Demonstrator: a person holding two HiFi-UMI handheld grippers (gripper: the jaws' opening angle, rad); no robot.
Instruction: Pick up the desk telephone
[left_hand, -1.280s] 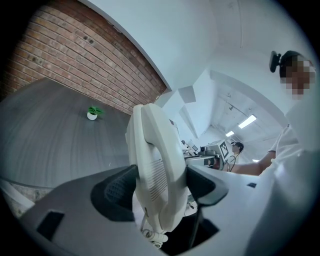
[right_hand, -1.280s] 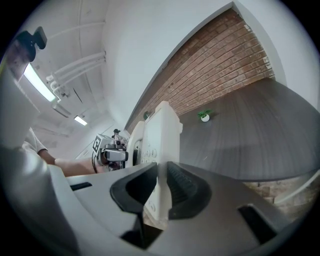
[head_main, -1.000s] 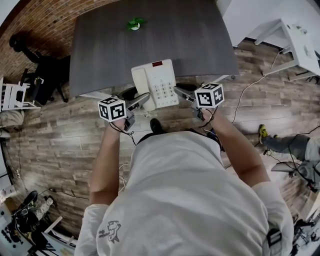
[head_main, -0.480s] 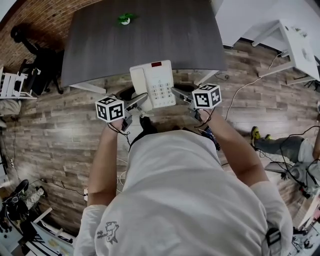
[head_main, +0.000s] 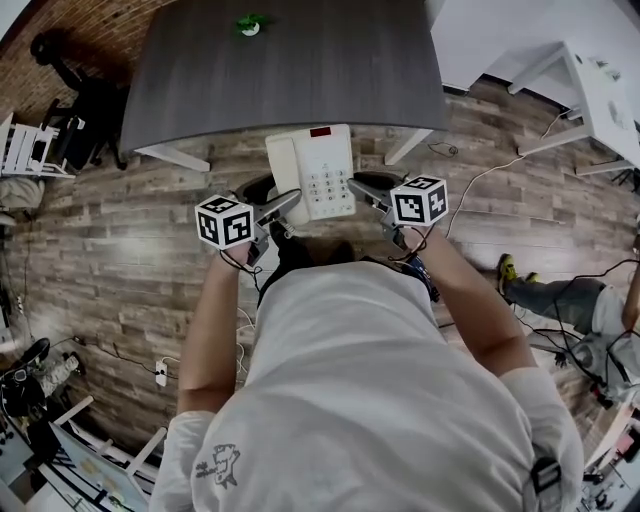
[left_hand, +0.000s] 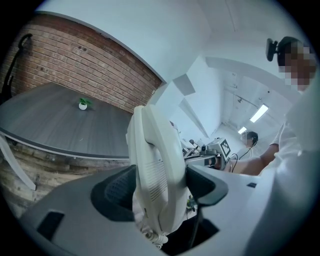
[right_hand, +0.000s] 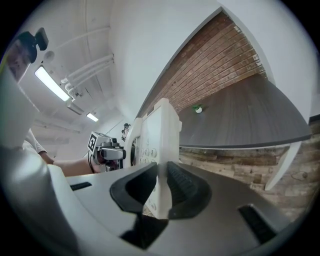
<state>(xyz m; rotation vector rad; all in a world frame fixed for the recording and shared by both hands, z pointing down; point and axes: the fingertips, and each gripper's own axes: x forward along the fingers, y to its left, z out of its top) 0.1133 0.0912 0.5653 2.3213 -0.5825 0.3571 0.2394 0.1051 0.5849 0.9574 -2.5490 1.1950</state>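
- Left gripper (head_main: 283, 203): its jaws stand wide and are clamped on the handset side of the desk telephone (head_main: 312, 172). In the left gripper view the white handset (left_hand: 152, 165) fills the gap, with both pads against it. The coiled cord (left_hand: 150, 240) hangs just below.
- Desk telephone: it hangs in the air between the two grippers with its keypad facing up. It sits over the wooden floor (head_main: 120, 230), just off the near edge of the dark desk (head_main: 290, 70), and touches neither.
- The desk carries only a small green plant (head_main: 248, 24) at its far side, well away from the phone.
- Right gripper (head_main: 362, 190): its jaws are nearly together and pinch the thin right-hand edge of the phone's base. In the right gripper view that white edge (right_hand: 160, 132) stands upright between the ribbed pads, with keys visible above them.
- Step in hand, as I judge it: the lift itself looks done. The phone is off the desk and carried by both tools, so this is the carrying or holding phase.
- The next move calls for both grips to stay firm and level with each other.
  - The handset only sits in its cradle, so the left clamp must keep it pressed to the base.
  - The right pinch holds a narrow rim, where the phone could pivot or slip if the hands drift apart or tilt.
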